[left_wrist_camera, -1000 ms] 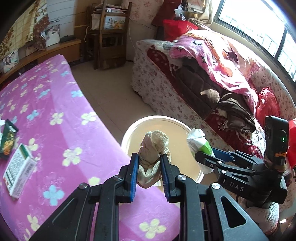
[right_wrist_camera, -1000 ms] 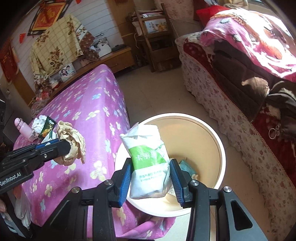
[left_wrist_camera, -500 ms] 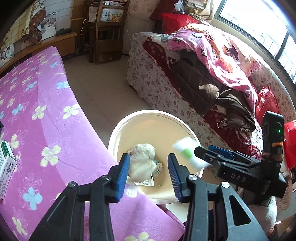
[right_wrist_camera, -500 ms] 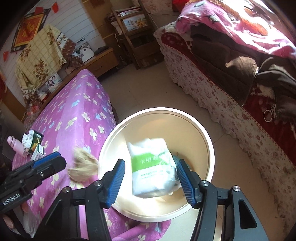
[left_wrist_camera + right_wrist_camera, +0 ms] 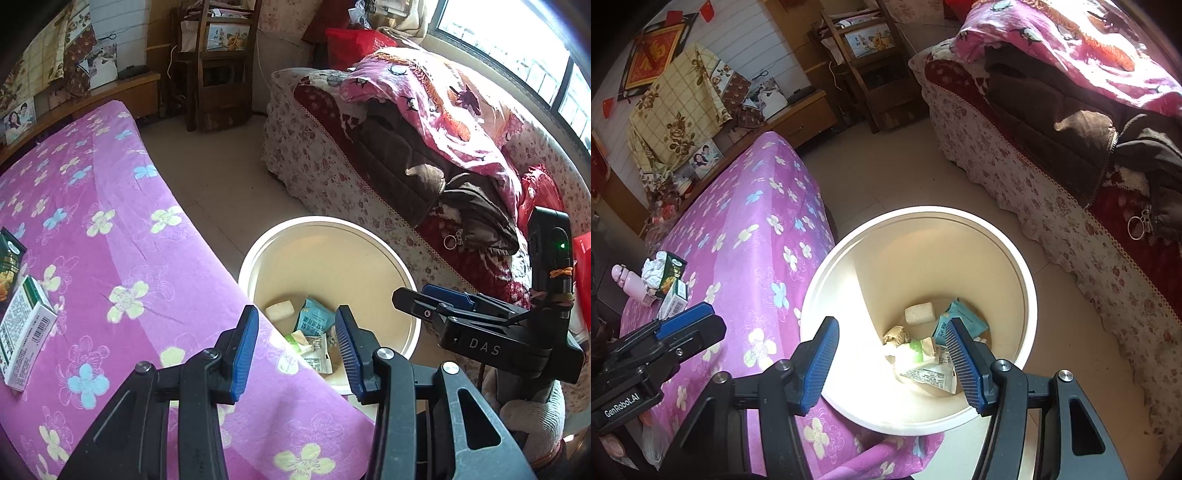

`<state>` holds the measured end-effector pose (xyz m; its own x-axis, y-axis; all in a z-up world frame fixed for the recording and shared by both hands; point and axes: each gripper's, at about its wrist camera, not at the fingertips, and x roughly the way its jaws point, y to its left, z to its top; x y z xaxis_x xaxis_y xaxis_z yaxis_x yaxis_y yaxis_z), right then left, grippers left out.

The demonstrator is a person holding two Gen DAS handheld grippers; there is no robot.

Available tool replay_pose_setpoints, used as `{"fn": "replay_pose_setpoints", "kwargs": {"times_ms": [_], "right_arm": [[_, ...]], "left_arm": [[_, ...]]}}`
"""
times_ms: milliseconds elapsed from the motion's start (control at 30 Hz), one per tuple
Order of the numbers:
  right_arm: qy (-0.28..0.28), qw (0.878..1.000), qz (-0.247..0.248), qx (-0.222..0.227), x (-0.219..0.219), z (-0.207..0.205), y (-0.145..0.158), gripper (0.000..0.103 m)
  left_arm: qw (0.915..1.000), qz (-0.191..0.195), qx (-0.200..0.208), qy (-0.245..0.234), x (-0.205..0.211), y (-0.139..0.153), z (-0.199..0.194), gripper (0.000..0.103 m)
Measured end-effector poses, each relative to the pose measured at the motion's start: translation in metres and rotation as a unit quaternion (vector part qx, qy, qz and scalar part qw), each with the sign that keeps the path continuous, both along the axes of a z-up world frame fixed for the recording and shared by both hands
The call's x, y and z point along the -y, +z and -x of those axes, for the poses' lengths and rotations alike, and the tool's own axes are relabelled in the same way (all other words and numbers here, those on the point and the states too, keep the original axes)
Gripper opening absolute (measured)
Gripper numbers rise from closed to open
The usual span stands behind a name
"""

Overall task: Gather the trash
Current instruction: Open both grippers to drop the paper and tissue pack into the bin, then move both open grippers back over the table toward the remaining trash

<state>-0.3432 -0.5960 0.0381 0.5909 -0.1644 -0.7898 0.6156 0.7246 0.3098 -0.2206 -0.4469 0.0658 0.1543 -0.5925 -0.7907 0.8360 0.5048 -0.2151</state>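
— What are your grippers doing?

— My left gripper (image 5: pixel 293 338) is spread wide with nothing between its blue pads (image 5: pixel 242 347). It hangs over the near edge of the table (image 5: pixel 110 236), where the purple cloth meets the bin (image 5: pixel 406 280). My right gripper (image 5: pixel 894 360) is spread just as wide and holds nothing either; it hangs straight above the bin's mouth.

— Where is the trash?

— In the bottom of the bin. From the right wrist view I see a white and green packet (image 5: pixel 919 363) lying nearest me, a tan crumpled wad (image 5: pixel 897 335) just left of it, a pale block (image 5: pixel 919 313) farther back and a teal wrapper (image 5: pixel 962 321) to the right, all close together.

— Anything left on the table?

— Yes, at its far left end. A green and white box (image 5: pixel 24 332) lies flat, with a dark green carton (image 5: pixel 9 258) just beyond it. The right wrist view also shows a white paper ball (image 5: pixel 652 272) against the carton and a pink bottle (image 5: pixel 628 282) left of that.

— And around the bin?

— The bin stands on the floor tight against the table's right side, with the cloth hanging beside its rim. Farther right is a sofa (image 5: pixel 332 173) in flowered fabric, with a pink blanket (image 5: pixel 436 107) and a brown jacket (image 5: pixel 424 173) heaped on it. A wooden chair (image 5: pixel 218 62) stands at the far wall.
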Motion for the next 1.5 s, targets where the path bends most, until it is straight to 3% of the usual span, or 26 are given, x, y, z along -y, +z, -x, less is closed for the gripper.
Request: {"fn": "replay_pose_setpoints", "kwargs": {"times_ms": [433,900,1200,1500], "right_arm": [[0.040,0.999,0.010,0.008,-0.042,-0.025,0.017,0.064],[0.138,0.990,-0.002,0.015,-0.128,-0.091,0.020,0.064],[0.208,0.978,-0.002,0.016,-0.180,-0.143,0.023,0.064],[0.281,0.959,-0.017,0.027,-0.231,-0.203,0.031,0.064]], "left_arm": [[0.9987,0.000,0.024,0.044,-0.054,0.007,-0.020,0.044],[0.9893,-0.004,0.028,0.143,-0.163,0.005,-0.075,0.052],[0.9726,-0.024,0.025,0.230,-0.253,-0.008,-0.125,0.052],[0.9461,-0.049,0.017,0.320,-0.333,-0.022,-0.172,0.052]]}}
